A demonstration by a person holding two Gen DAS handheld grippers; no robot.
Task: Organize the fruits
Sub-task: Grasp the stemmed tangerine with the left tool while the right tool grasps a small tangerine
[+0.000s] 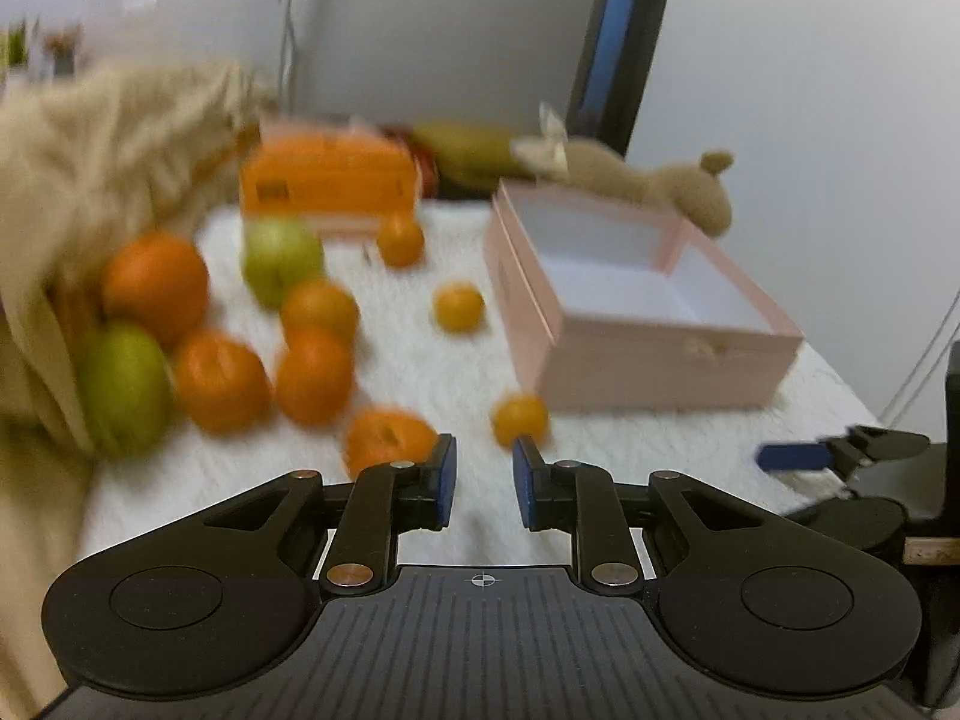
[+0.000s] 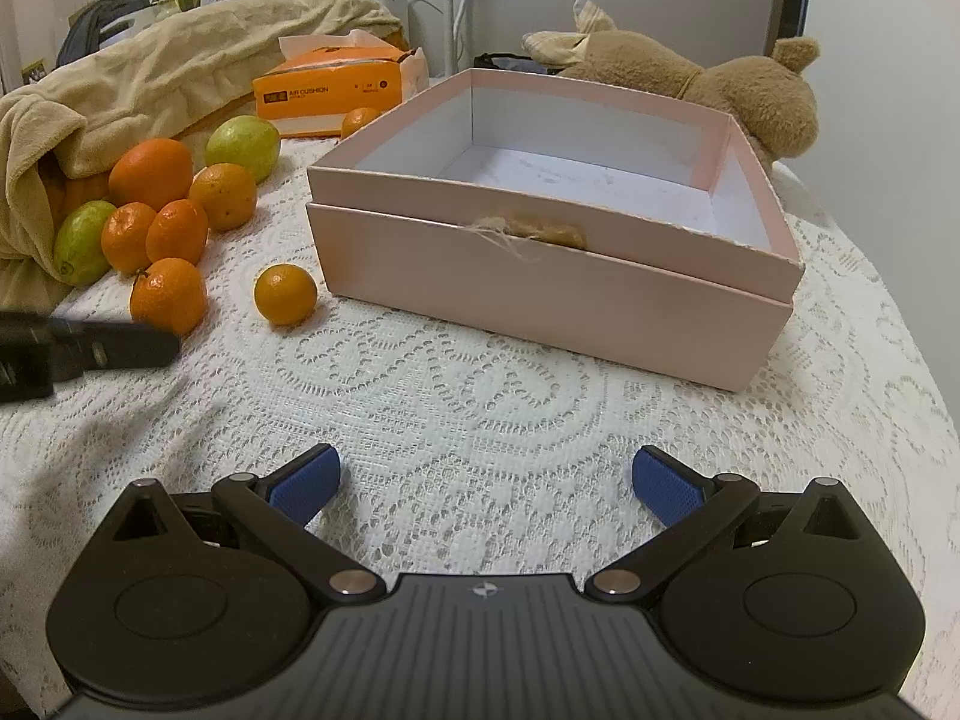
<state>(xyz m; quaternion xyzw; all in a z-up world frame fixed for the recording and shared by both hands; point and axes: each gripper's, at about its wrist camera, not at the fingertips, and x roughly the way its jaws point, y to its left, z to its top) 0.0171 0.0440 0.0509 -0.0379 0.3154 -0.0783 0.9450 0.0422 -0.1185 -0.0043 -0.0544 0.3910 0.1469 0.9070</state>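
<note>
Several oranges and two green fruits [image 2: 243, 144] lie in a heap at the left of the lace-covered table, by a beige blanket. One orange [image 1: 387, 438] sits just beyond my left gripper [image 1: 485, 480], a little left of its tips. That gripper is shut with only a narrow gap and nothing in it. A small orange [image 2: 285, 294] lies alone near the front left corner of the open pink box [image 2: 540, 300], which holds nothing. My right gripper [image 2: 486, 480] hovers open over bare lace in front of the box. The left wrist view is blurred.
An orange tissue pack [image 2: 336, 90] stands behind the fruit heap, with one more small orange [image 2: 359, 120] beside it. A brown plush toy [image 2: 708, 84] lies behind the box. The beige blanket [image 2: 120, 78] covers the table's left side. The table edge curves away at the right.
</note>
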